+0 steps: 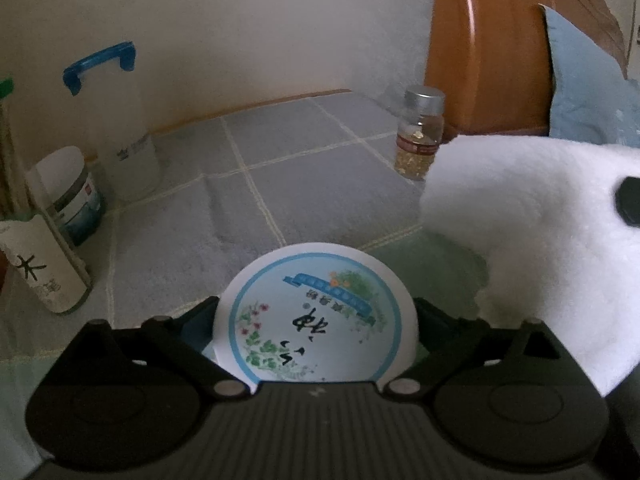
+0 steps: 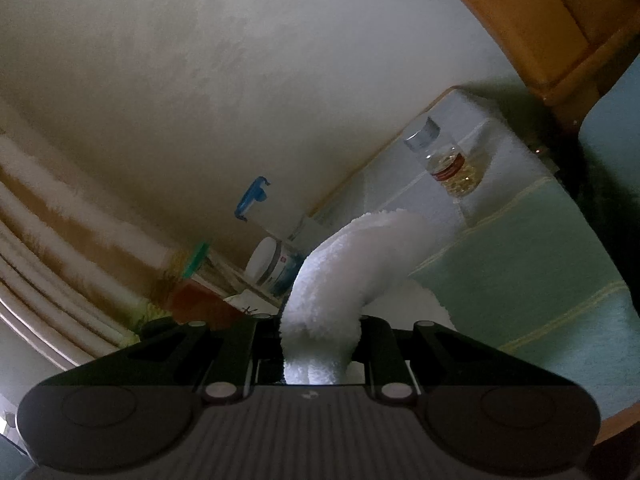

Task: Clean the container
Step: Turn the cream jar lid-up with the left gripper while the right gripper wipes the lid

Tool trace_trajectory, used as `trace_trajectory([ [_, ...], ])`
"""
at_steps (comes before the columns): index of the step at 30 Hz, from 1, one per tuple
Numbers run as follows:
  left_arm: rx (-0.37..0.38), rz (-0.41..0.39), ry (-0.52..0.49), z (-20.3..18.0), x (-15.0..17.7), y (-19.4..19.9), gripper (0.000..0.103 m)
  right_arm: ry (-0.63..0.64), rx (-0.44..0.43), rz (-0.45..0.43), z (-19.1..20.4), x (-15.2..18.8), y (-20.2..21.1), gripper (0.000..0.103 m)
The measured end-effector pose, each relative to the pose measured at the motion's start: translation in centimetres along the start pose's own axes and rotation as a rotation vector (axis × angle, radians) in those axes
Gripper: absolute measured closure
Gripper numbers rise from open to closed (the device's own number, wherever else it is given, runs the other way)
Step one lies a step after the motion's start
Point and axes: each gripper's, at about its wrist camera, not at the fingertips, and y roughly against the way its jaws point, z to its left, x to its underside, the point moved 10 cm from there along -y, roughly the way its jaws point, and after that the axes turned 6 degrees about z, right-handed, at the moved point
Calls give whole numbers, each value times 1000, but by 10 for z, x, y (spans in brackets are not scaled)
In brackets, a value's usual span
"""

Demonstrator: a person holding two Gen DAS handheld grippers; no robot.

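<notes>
A round container [image 1: 316,320] with a white lid, a blue ring and flower print sits between the fingers of my left gripper [image 1: 316,304]. The fingers stand wide and lie against its two sides, so the gripper is shut on it. It rests low over the grey checked cloth surface [image 1: 280,168]. My right gripper [image 2: 320,320] is shut on a fluffy white cloth [image 2: 352,256], which curls forward out of the jaws. In the left wrist view the white cloth [image 1: 520,220] hangs just right of the container, apart from the lid.
A glass bottle [image 1: 420,136] with a silver cap and yellow contents stands at the back right. At the left stand a clear jug with a blue handle [image 1: 120,128], a white-lidded jar [image 1: 68,196] and a white bottle [image 1: 40,272]. A wooden headboard [image 1: 480,40] and blue pillow [image 1: 580,80] border the right.
</notes>
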Motion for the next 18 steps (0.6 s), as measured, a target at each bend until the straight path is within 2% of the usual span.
trace_trajectory([
  [4, 40, 5, -57, 0, -2, -1, 6, -8, 4, 1, -3, -1, -1, 83],
  [7, 97, 13, -129, 0, -3, -2, 6, -5, 9, 9, -2, -1, -3, 83],
  [18, 389, 38, -536, -3, -2, 0, 6, 16, 60, 43, 5, -3, -16, 83],
])
